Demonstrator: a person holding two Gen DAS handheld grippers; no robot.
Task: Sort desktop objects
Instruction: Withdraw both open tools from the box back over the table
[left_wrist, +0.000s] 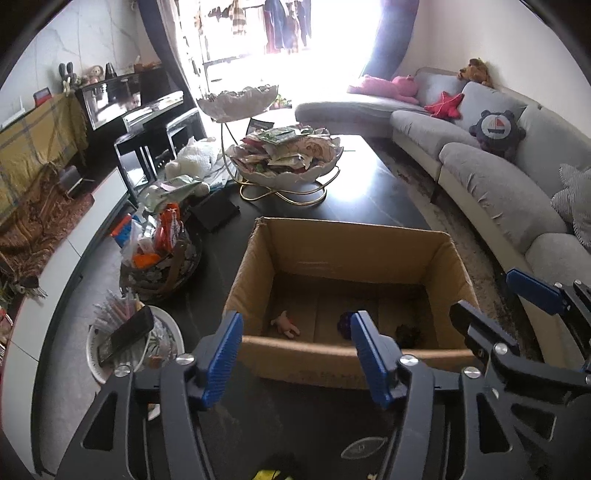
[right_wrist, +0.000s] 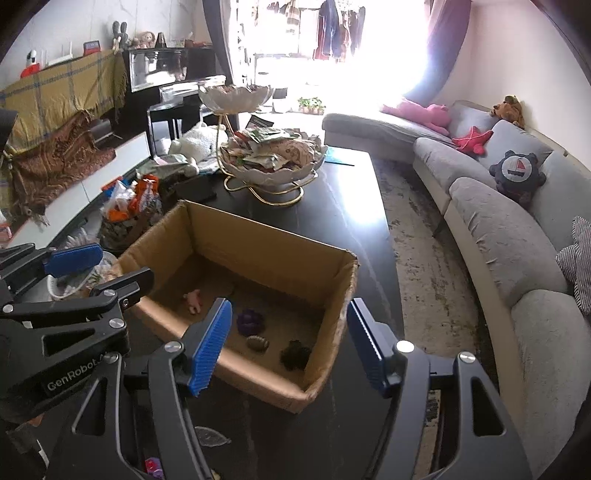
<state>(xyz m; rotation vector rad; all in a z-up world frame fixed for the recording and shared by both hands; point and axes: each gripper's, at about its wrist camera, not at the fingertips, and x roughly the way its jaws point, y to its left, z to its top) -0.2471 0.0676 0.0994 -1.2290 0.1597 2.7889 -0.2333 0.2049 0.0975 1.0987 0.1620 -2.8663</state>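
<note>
Both tools (left_wrist: 297, 354) (right_wrist: 290, 347) agape, above box rim (right_wrist: 258, 373)

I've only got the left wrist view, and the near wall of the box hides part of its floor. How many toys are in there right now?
Observer: Four. The right wrist view looks into the cardboard box: a pink toy, a purple toy, a dark green toy and a brown oval toy that your view hides.
Operator: Where does the brown one sit?
Observer: Close in front of the purple toy, left of the dark green one.
Operator: Anything loose near the right tool?
Observer: Yes, a small purple-pink item shows below the right tool, at the picture's bottom edge.
</note>
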